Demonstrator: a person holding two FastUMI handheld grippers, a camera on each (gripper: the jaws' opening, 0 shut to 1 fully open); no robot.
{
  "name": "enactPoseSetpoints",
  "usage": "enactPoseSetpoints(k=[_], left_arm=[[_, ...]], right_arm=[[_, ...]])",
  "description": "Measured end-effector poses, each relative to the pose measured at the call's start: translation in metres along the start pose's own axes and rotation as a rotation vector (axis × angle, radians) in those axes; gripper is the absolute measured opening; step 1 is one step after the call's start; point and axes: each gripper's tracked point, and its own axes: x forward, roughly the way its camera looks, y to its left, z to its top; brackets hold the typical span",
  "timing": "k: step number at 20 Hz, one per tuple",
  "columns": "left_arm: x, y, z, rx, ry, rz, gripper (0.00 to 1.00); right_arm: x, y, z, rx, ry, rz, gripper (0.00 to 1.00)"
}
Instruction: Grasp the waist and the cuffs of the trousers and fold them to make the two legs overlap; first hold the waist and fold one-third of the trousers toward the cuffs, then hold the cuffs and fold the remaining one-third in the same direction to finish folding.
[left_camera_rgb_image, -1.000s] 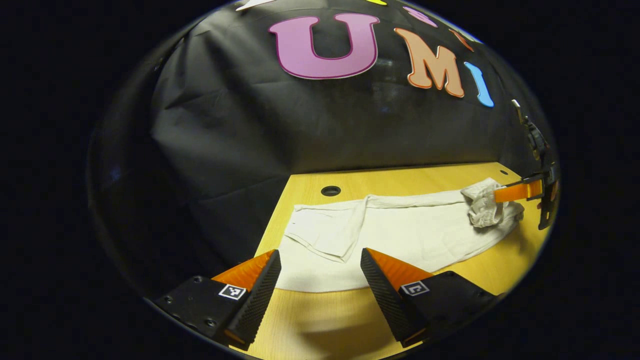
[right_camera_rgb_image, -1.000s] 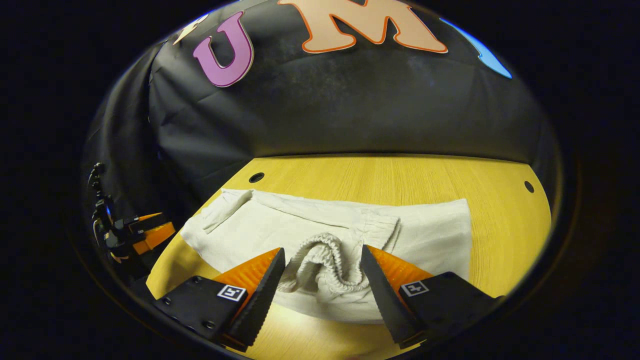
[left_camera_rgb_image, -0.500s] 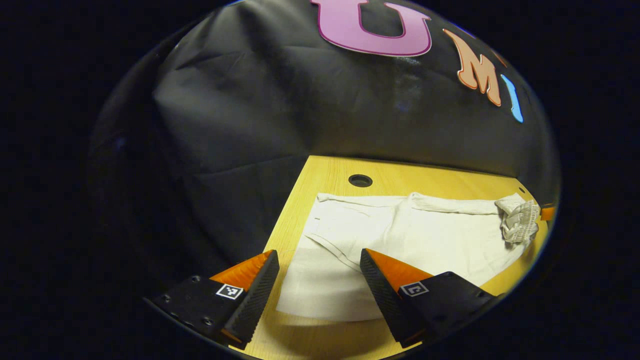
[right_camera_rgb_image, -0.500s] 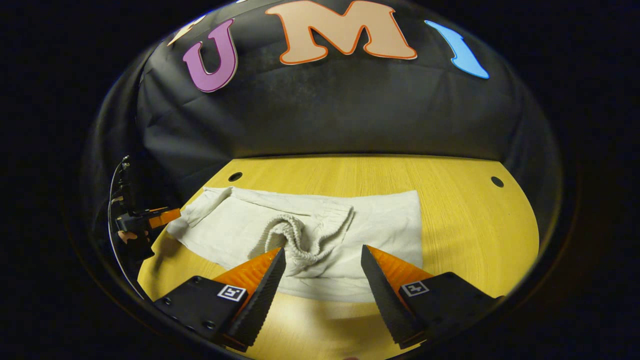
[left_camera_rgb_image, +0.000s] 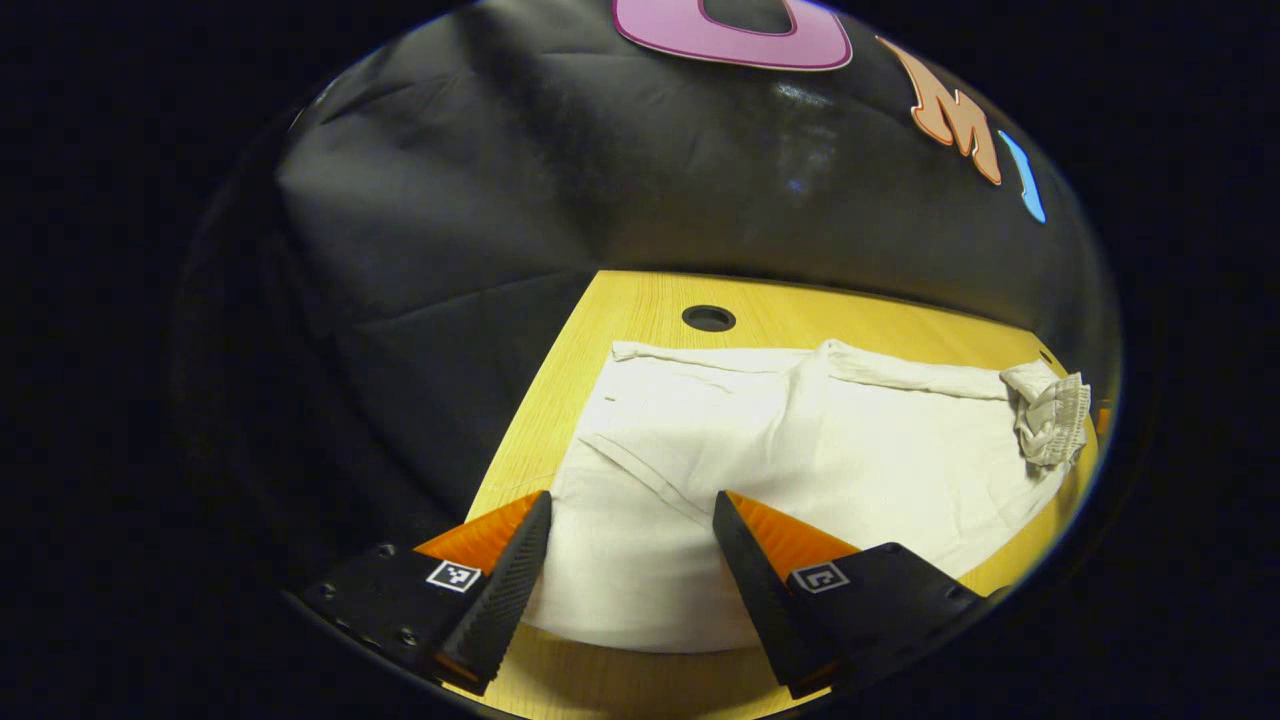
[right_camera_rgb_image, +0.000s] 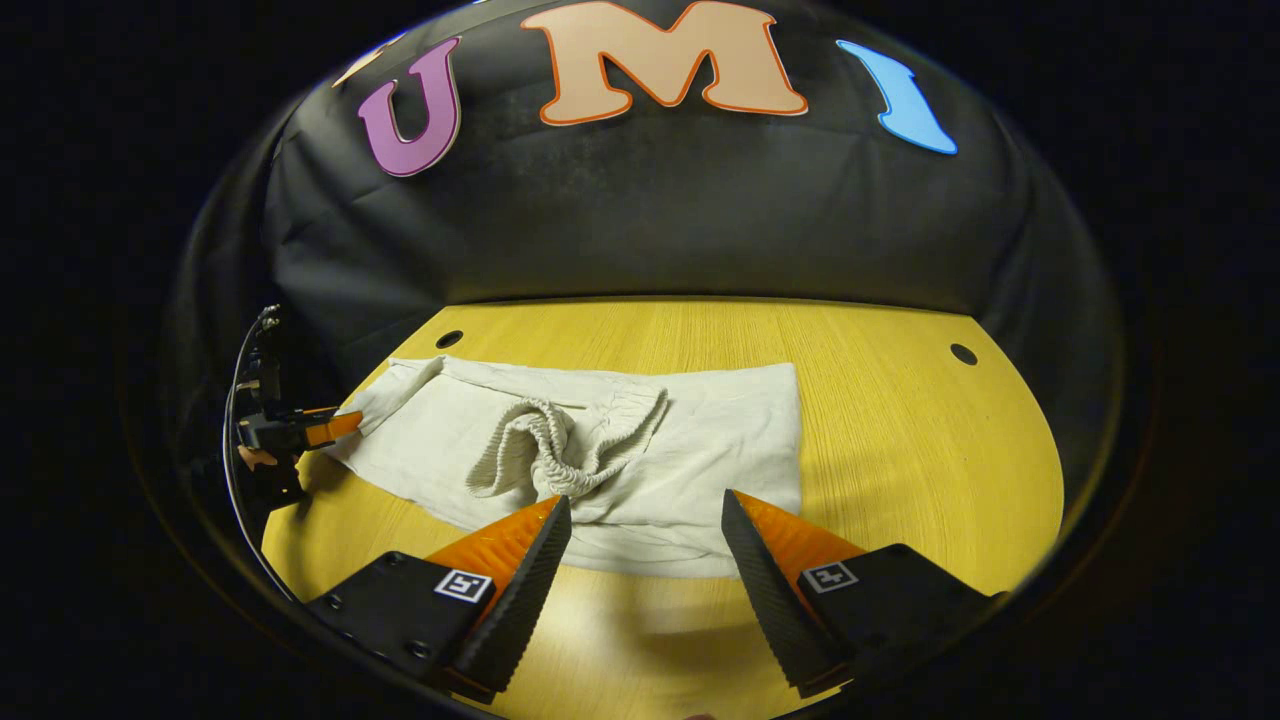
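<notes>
White trousers (left_camera_rgb_image: 800, 450) lie flat along the wooden table (left_camera_rgb_image: 640, 300). In the left gripper view my left gripper (left_camera_rgb_image: 630, 510) is open, its fingers standing either side of the cuff end, with cloth between them. The waist is folded over onto the legs, and its elastic band (right_camera_rgb_image: 540, 450) sits in a loose bunch; the same bunch (left_camera_rgb_image: 1050, 420) is far right in the left gripper view. My right gripper (right_camera_rgb_image: 646, 505) is open over the near edge of the trousers (right_camera_rgb_image: 700, 440), a little right of the bunch and holding nothing. The left gripper (right_camera_rgb_image: 340, 426) shows far left at the cuffs.
The table (right_camera_rgb_image: 900, 420) has round holes, one beyond the cuffs (left_camera_rgb_image: 708, 318) and others at the back corners (right_camera_rgb_image: 963, 353). The table's left edge (left_camera_rgb_image: 520, 420) runs close beside the cuffs. Black cloth walls stand behind and to the left.
The right gripper backed off from the waistband and shifted right, leaving the bunch on the legs. The left gripper moved forward until its fingers straddle the cuff end.
</notes>
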Motion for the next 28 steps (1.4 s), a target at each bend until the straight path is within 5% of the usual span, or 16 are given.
enactPoseSetpoints(k=[3, 5, 8, 10, 18, 28], left_arm=[[0.000, -0.009, 0.000, -0.005, 0.013, 0.000, 0.92], [0.000, -0.022, -0.001, 0.001, 0.030, -0.027, 0.66], [-0.001, -0.035, 0.001, -0.041, 0.019, -0.063, 0.09], [0.001, -0.035, 0.003, -0.049, 0.029, -0.058, 0.00], [-0.033, -0.082, 0.064, -0.065, -0.087, -0.120, 0.00], [-0.067, -0.191, 0.128, -0.039, -0.172, -0.227, 0.00]], right_arm=[[-0.002, -0.002, -0.002, -0.007, 0.007, 0.003, 0.92], [-0.002, -0.004, -0.004, -0.011, 0.010, 0.006, 0.92], [-0.007, -0.009, -0.005, -0.006, 0.007, 0.015, 0.92], [-0.010, -0.016, -0.005, -0.015, 0.005, 0.012, 0.92], [-0.023, -0.047, 0.002, -0.010, -0.030, 0.017, 0.97], [-0.044, -0.090, 0.000, 0.022, -0.064, 0.039, 0.92]])
